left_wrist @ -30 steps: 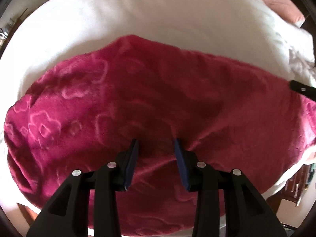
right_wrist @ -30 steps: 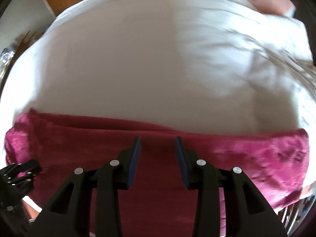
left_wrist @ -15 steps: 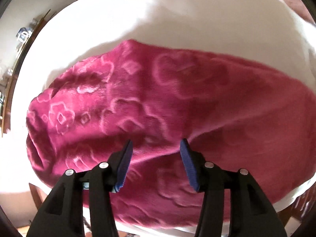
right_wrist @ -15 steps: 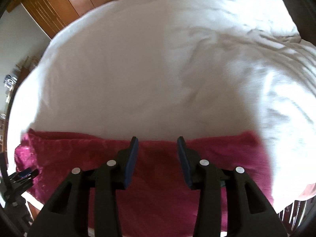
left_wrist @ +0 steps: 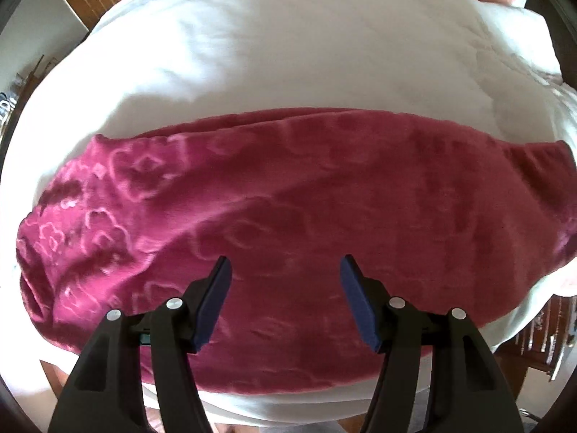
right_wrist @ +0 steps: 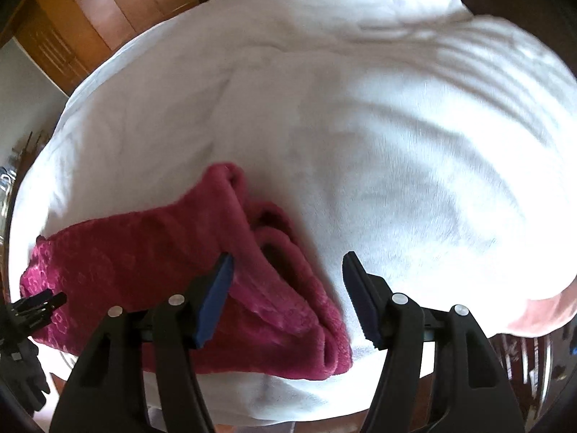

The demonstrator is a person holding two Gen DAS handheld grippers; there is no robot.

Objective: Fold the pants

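Magenta fleece pants lie on the white bedspread, apparently folded lengthwise. My left gripper hovers over them, spread wide, empty. My right gripper, equally spread, holds nothing above the cuff end.

The right claw, blue-padded fingers spread wide, hangs over the layered end of the magenta fleece pants. The pants lie on the white-covered bed, stretching toward nine o'clock, where the left claw shows.
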